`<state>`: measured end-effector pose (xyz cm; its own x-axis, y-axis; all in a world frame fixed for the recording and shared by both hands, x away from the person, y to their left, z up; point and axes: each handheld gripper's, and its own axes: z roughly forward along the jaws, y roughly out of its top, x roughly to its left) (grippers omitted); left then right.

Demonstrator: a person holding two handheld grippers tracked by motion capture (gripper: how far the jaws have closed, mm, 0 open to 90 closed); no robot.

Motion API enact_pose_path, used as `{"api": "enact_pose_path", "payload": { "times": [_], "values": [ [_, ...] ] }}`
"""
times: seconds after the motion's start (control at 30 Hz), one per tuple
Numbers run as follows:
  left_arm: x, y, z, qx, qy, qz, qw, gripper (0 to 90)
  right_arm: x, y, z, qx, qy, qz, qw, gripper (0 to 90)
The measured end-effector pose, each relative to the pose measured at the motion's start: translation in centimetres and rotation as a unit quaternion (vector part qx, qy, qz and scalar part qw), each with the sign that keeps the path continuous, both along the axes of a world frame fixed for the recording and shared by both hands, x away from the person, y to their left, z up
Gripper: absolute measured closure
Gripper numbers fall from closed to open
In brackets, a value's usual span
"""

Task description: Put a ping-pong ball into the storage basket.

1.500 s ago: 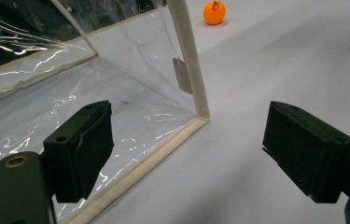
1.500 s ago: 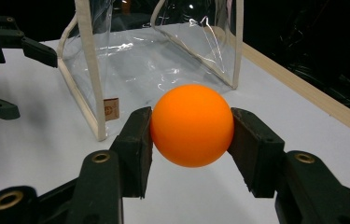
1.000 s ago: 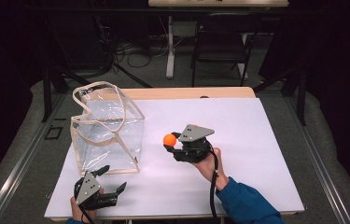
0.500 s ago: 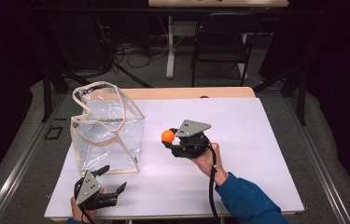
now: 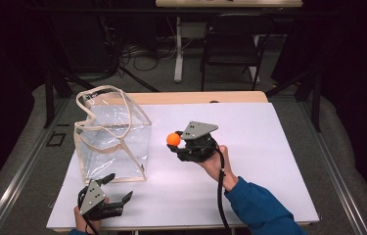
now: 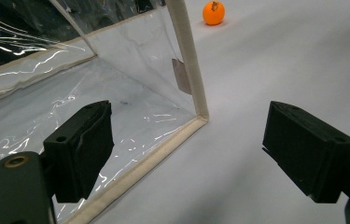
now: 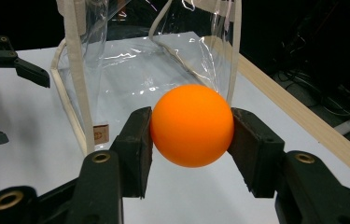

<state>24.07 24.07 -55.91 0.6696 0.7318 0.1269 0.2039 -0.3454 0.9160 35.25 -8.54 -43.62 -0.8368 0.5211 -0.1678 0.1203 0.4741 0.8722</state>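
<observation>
An orange ball [image 5: 173, 139] sits between the pads of my right gripper [image 5: 175, 142], which is shut on it over the white table, to the right of the clear bag [image 5: 112, 134]. In the right gripper view the ball [image 7: 192, 125] is pinched from both sides, with the bag's open top [image 7: 154, 56] just behind it. My left gripper [image 5: 121, 186] rests near the table's front edge by the bag's near corner, open with nothing between its pads. In the left gripper view the bag's cream-trimmed corner [image 6: 196, 93] lies ahead and the ball [image 6: 213, 12] shows far off.
The white table top [image 5: 269, 161] stretches to the right of the hand in the blue sleeve [image 5: 259, 210]. A wooden strip [image 5: 195, 97] edges the table's far side. A black chair [image 5: 232, 41] and cables stand on the floor beyond.
My right gripper has edged slightly up and to the left toward the bag, with the ball still in it. The left gripper has kept still.
</observation>
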Motion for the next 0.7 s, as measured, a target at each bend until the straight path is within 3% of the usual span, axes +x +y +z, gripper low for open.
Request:
{"api": "enact_pose_path", "payload": {
  "times": [0.7],
  "values": [
    [0.0,0.0,0.0,0.001,0.000,0.000,1.0000,16.0,1.2,1.0,1.0,-0.011,0.000,0.003,0.9999,50.7]
  ]
}}
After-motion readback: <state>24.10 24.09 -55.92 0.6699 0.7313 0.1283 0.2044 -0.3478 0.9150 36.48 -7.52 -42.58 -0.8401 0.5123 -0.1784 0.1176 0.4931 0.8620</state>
